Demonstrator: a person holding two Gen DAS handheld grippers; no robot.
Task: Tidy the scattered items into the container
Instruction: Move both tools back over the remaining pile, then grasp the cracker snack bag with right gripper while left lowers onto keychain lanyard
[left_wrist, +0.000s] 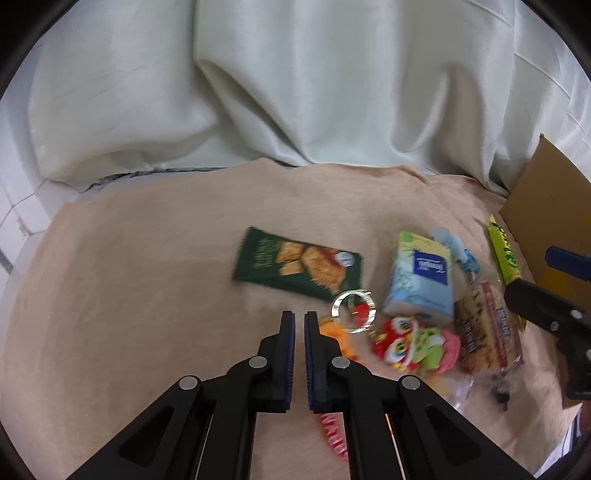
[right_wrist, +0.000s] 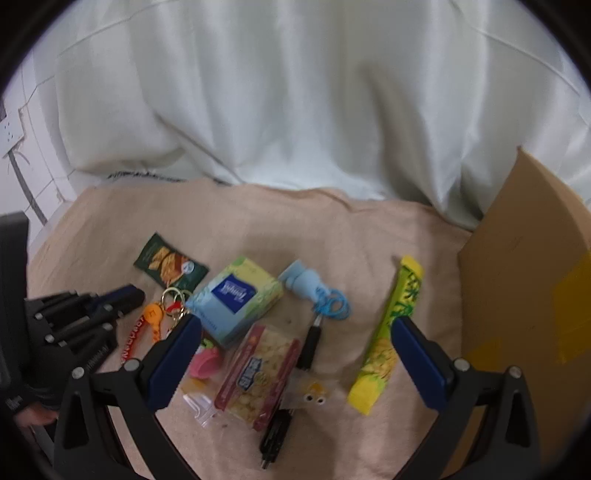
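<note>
Left tongs: closed, nothing between them.
Right tongs: spread wide, empty.
Tissue pack: at 11 o'clock from cracker packet.
Cardboard box: at 3 o'clock.

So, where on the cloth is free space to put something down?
Bare cloth lies left of the green snack packet, and behind it toward the curtain. It is crowded from the tissue pack to the cardboard box.
</note>
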